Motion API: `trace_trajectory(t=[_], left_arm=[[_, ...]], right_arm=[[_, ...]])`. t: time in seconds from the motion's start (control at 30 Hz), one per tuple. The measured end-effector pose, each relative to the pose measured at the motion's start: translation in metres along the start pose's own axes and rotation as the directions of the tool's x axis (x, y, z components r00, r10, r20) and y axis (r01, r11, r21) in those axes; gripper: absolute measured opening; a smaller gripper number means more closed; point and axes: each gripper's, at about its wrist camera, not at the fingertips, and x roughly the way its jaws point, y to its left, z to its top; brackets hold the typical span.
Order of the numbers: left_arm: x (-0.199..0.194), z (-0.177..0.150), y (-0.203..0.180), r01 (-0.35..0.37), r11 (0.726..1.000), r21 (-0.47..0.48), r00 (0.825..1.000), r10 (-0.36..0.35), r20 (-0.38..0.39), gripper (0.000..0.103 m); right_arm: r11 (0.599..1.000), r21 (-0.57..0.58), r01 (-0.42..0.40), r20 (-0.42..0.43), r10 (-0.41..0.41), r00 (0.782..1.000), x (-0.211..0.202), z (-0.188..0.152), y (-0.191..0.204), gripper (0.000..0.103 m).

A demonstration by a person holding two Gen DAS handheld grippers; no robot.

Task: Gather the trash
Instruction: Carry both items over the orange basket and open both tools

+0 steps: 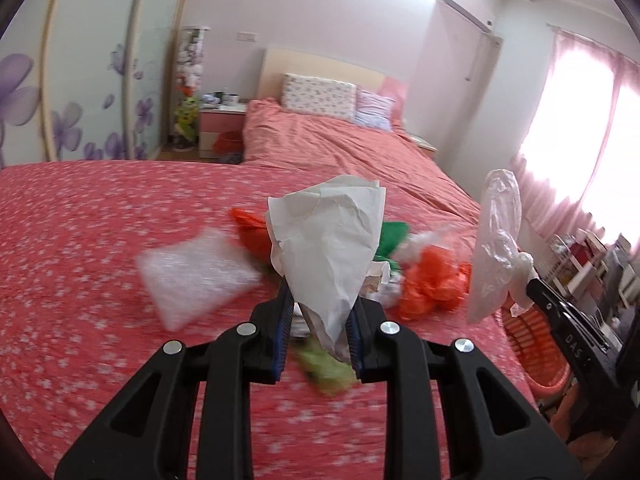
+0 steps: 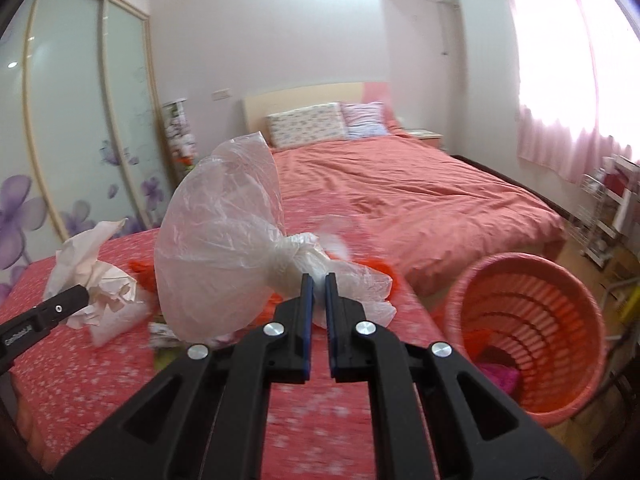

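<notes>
the paper (image 1: 326, 248) is a crumpled white sheet, clamped at its lower end between the pads of my left gripper (image 1: 318, 340) and held above the quilt (image 1: 80, 240). the bag (image 2: 218, 236) is a clear plastic bag, puffed with air and knotted; my right gripper (image 2: 317, 312) is closed on it at the knot, and the balloon of the bag leans to the left of the fingers. both items are lifted clear of the surface.

the rest of the trash lies on the quilt beyond the left gripper: orange plastic (image 1: 430, 280), a green scrap (image 1: 394, 238), a bubble-wrap piece (image 1: 192, 276) and a pale green item (image 1: 326, 364) just under the jaws. motion blur prevents finer identification.

the bin (image 2: 528, 332) is a pink slatted basket on the floor beside the bed, to the right of the right gripper. it already contains something magenta (image 2: 498, 374) at the bottom.

step in hand, as i judge it: transport of two picked items to the bin. pick is complete for both; deposit is not yet done.

next move calls for: carry the right gripper over the bin's mouth first, since it is nearer, then open. the bag is light and air-filled, so i expect it to drift; release low inside the rim. the left gripper follows with the paper.
</notes>
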Motion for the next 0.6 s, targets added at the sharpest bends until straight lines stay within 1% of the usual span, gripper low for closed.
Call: trace_trajectory(t=[0.17, 0.3, 0.4, 0.6], left_arm=[[0.013, -0.006, -0.034, 0.077, 0.997, 0.033, 0.997, -0.076, -0.023, 0.025], [0.025, -0.012, -0.064, 0.137, 0.989, 0.059, 0.99, -0.135, -0.048, 0.025], [0.033, -0.018, -0.086, 0.179, 0.981, 0.073, 0.982, -0.174, -0.07, 0.025], [0.049, -0.03, -0.133, 0.256, 0.96, 0.111, 0.963, -0.244, -0.113, 0.025]], right_arm=[[0.995, 0.032, 0.098, 0.011, -0.099, 0.995, -0.005, -0.008, -0.035, 0.007], [0.981, 0.061, 0.184, 0.023, -0.185, 0.982, -0.012, -0.013, -0.069, 0.008], [0.97, 0.089, 0.227, 0.022, -0.23, 0.973, -0.013, -0.017, -0.094, 0.008], [0.943, 0.171, 0.286, 0.002, -0.291, 0.957, -0.013, -0.025, -0.142, 0.008]])
